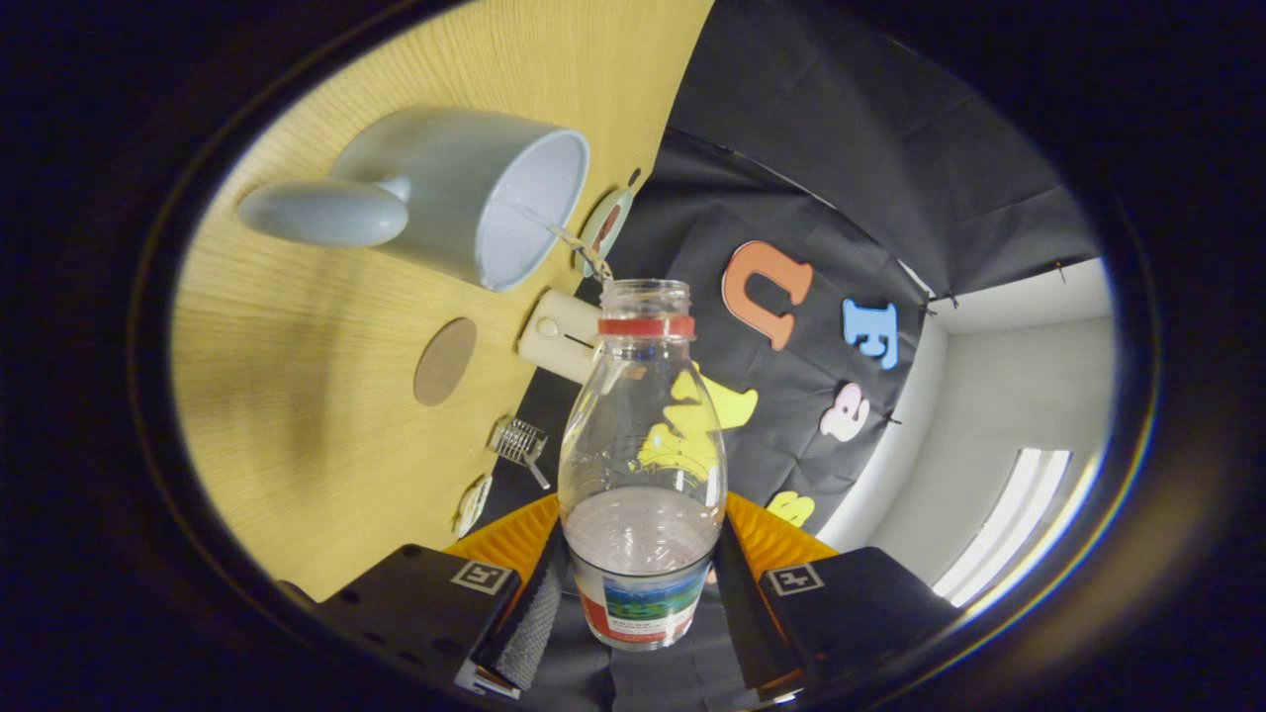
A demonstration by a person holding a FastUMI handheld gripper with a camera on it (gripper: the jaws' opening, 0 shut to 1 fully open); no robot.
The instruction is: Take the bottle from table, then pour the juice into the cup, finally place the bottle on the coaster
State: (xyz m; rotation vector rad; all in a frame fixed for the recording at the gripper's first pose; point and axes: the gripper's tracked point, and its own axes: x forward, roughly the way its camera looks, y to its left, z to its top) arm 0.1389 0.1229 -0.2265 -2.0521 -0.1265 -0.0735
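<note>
My gripper [641, 593] is shut on a clear plastic bottle [643, 445], both fingers pressing its labelled lower part. The view is rolled over on its side, so the bottle is tipped. It has a red neck ring and no cap, and clear liquid lies in its lower half. A thin stream leaves its mouth [645, 293] and runs into the open white cup [465, 193], which stands on the wooden table [297, 396] just beyond the bottle's mouth, handle towards me. A round brown coaster [445, 361] lies flat on the table beside the cup, a little nearer to my fingers.
A cream cylinder [556, 336] lies at the table's far edge behind the bottle's neck. A small wire rack [519, 442] and two small round tags [605, 222] sit along that same edge. The booth's black cloth wall and a white wall with a ceiling light stand beyond.
</note>
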